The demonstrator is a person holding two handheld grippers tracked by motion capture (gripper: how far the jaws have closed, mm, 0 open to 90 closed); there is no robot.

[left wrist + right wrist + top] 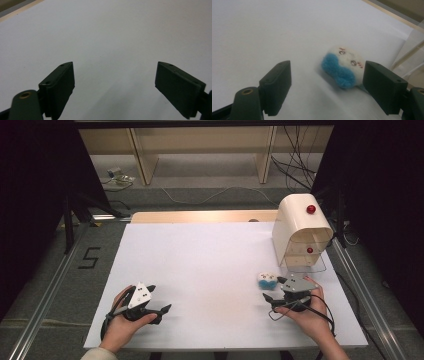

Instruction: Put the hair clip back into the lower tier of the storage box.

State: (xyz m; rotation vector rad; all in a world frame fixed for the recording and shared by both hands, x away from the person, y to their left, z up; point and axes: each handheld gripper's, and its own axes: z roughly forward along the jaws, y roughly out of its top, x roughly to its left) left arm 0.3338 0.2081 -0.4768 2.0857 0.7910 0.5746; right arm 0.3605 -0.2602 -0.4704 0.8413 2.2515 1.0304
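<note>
1. Left gripper [159, 312] — you hold it low at about 7 o'clock on the table, jaws spread wide with nothing between them. In the left gripper view only bare white surface lies ahead of its fingertips [60, 82]. It looks parked, kept clear of the work on the other side.

2. Right gripper [270, 299] — you hold it at about 4 o'clock, jaws released and standing wide. In the right gripper view its fingertips [277, 80] bracket the space just short of the toy without touching it. That width suits a soft, bulky thing, so the approach appears set up for a grasp not yet made.

3. Plush toy [342, 67] — small, white with a blue patch and a stitched face, lying on its side on the table, just beyond the right gripper at about 3 o'clock [267, 280]. It rests free, nearer the right jaw than the left, so centring is probably needed before you close.

4. Table [200, 265] — white top, bare across the middle, leaving open room to move.

5. Cream cabinet [300, 227] — at about 2 o'clock, just beyond the toy, with red knobs and a clear front; the likely destination, judging by how near the toy lies.
</note>
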